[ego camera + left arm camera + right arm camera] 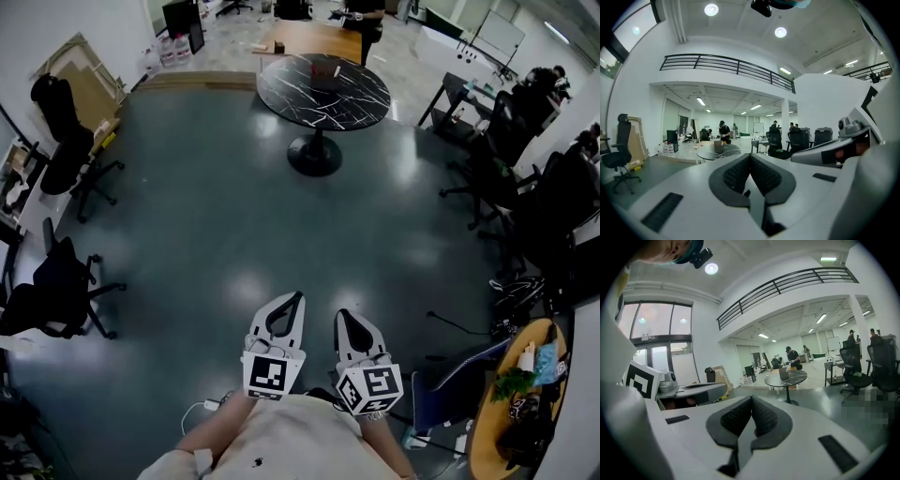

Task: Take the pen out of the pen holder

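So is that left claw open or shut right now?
Shut: the left claw has its dark pads meeting at the tips, nothing between them.

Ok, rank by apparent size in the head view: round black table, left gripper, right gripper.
Largest: round black table.
Then left gripper and right gripper, alike, unranked; nearness to the camera makes true size unsure.

Overall light: even, cool indoor light; the head view is dimmer and bluish.
Sources: round ceiling lights (711,9) high above the round marble table (718,151); tall windows (656,319) to the table's left.
Glare: pale blotches on the glossy floor (234,206) in front of the table.
Shadows: soft, pooled under the table.
Distortion: strong fisheye, with black corners in both gripper views.
Focus: the left gripper (750,157) and right gripper (751,398) are slightly soft; the room beyond the table is hazy.
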